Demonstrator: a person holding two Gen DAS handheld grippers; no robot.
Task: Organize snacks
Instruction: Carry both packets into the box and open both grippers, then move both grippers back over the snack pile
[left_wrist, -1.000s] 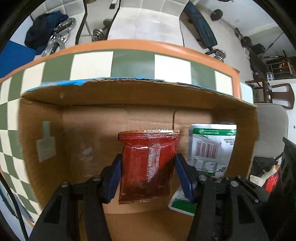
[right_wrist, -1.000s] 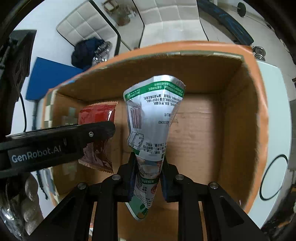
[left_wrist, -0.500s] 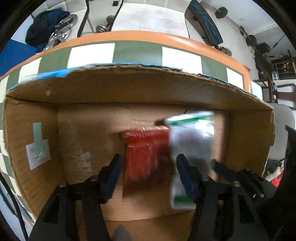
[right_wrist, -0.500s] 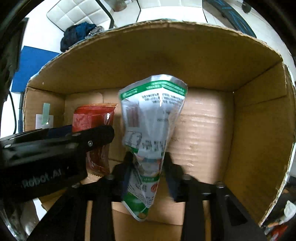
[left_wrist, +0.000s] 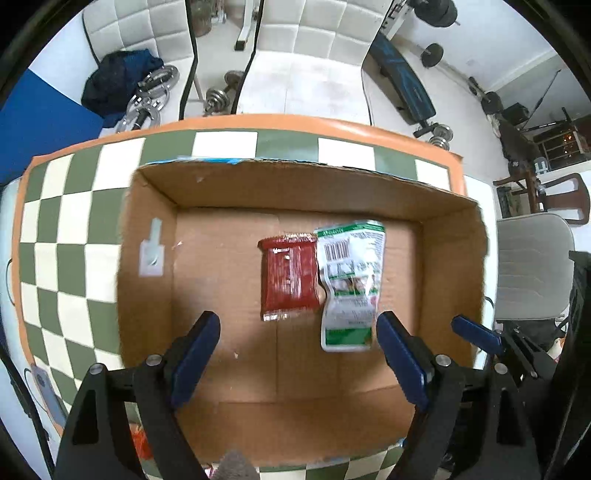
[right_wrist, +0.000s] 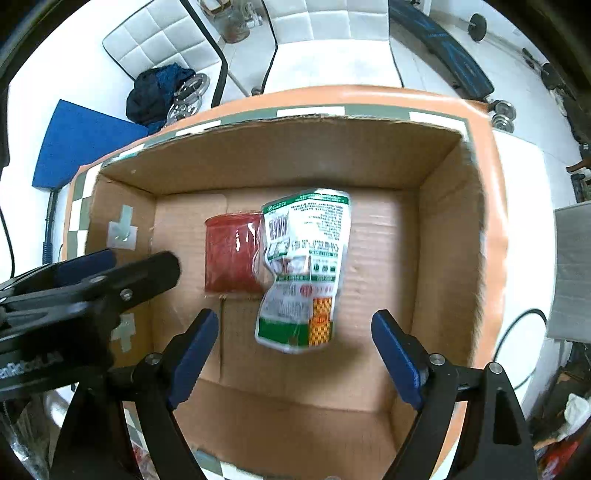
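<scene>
A cardboard box (left_wrist: 147, 295) sits on the checkered table (left_wrist: 66, 229), its open top facing up. Inside, on the floor of the box, two snack packets lie side by side and touching: the smaller packet (left_wrist: 289, 277) to the left, the larger pouch (left_wrist: 349, 288) to the right, both nearer the far wall than the near one. A taped label (left_wrist: 151, 247) sticks to the box's left inner wall. Behind the table stand padded chairs (left_wrist: 306, 55), with dumbbells (left_wrist: 218, 94) on the floor between them.
</scene>
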